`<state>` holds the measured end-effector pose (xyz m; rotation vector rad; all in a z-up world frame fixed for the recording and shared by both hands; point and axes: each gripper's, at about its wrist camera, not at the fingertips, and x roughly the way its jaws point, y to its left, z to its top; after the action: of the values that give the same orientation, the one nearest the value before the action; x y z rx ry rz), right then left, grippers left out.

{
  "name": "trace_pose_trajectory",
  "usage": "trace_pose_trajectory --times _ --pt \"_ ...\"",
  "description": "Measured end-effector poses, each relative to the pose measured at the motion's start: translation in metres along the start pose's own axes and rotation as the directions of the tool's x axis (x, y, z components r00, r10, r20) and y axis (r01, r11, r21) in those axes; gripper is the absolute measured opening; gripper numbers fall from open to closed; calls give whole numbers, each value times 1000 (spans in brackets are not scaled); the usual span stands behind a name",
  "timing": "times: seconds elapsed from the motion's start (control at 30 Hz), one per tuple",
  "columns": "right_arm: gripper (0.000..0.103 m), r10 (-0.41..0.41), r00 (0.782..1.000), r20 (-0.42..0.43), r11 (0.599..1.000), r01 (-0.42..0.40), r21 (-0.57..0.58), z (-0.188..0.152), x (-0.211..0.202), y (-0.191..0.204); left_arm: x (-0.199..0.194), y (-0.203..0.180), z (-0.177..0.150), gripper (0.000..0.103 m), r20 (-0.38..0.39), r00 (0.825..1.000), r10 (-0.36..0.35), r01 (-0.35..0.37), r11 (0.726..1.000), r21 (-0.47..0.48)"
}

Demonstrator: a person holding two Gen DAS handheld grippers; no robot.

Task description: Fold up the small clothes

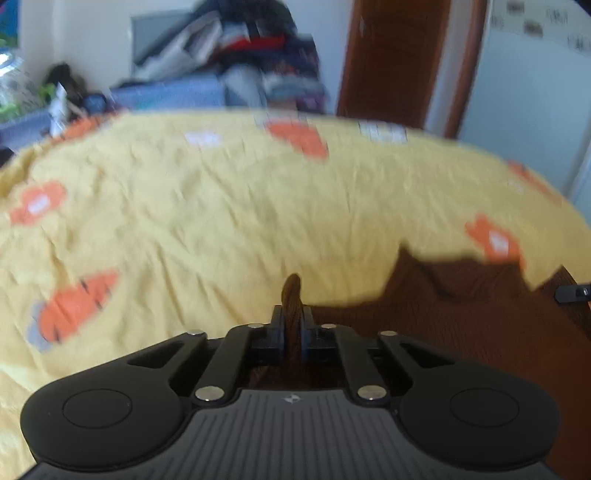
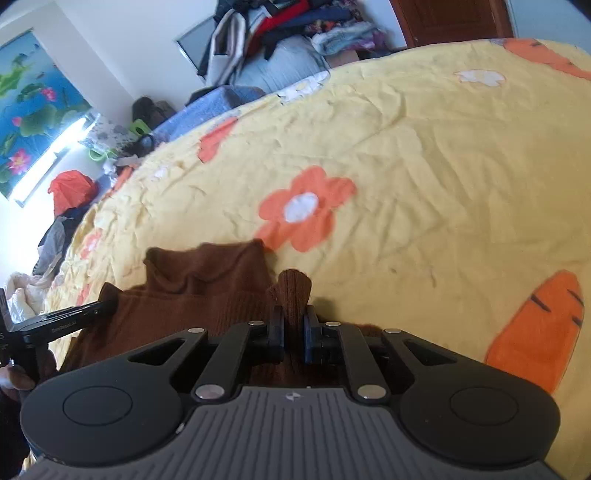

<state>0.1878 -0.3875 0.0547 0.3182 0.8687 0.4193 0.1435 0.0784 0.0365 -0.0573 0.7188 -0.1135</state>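
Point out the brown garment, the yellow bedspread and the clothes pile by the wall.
brown garment (image 2: 207, 291): right wrist view, on its ribbed body below the collar.
yellow bedspread (image 2: 443, 166): right wrist view, on bare yellow cloth.
clothes pile (image 2: 288, 26): right wrist view, on the red piece.

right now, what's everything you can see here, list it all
brown knit garment: one, brown, on the bedspread, a bunch of it pinched in each claw
bedspread: one, yellow with orange flowers and carrots, covering the bed
clothes pile: one heap, mixed colours, beyond the far edge of the bed
door: one, brown wood, far wall
lotus picture: one, blue and green, on the wall
left claw: one, black, shut on the garment
right claw: one, black, shut on the garment
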Motion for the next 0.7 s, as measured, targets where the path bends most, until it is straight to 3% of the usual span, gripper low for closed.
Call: trace_pose_trajectory --times 0.1,0.23,0.3,0.37,0.4,0.5,0.57,0.6,0.63,0.7 --pt "16 29 993 112 998 -36 59 12 -20 -12 -8 10 15 7 47 999 18 -17 1000 -19" --pt "16 -47 998 49 994 42 99 3 12 -28 30 8 1 7 -42 994 96 -96 995 17" --pt "15 -34 997 75 994 26 104 -7 17 -28 26 4 -4 9 -20 993 115 -115 993 31" --pt "28 -34 997 76 990 23 138 -9 10 -27 10 0 -2 11 0 993 119 -119 992 32" --pt "41 -40 995 88 989 27 142 -8 3 -24 -4 -3 -1 11 30 993 115 -116 993 36" --pt "45 -95 972 216 993 76 94 -7 -32 0 -38 -20 3 13 122 992 44 -48 998 37" --pt "49 -43 973 229 997 27 69 -7 -36 20 -36 -41 4 14 93 995 -21 15 997 72" --pt "61 -17 978 206 999 9 44 -7 -29 30 -28 -53 2 14 68 997 -36 30 995 94" --pt "72 -17 984 180 1000 15 14 -9 -19 39 -19 -62 -1 14 49 998 -35 29 994 110" --pt "73 -82 989 125 995 88 -44 -15 6 47 8 -69 -6 14 -27 1000 7 -4 994 108"
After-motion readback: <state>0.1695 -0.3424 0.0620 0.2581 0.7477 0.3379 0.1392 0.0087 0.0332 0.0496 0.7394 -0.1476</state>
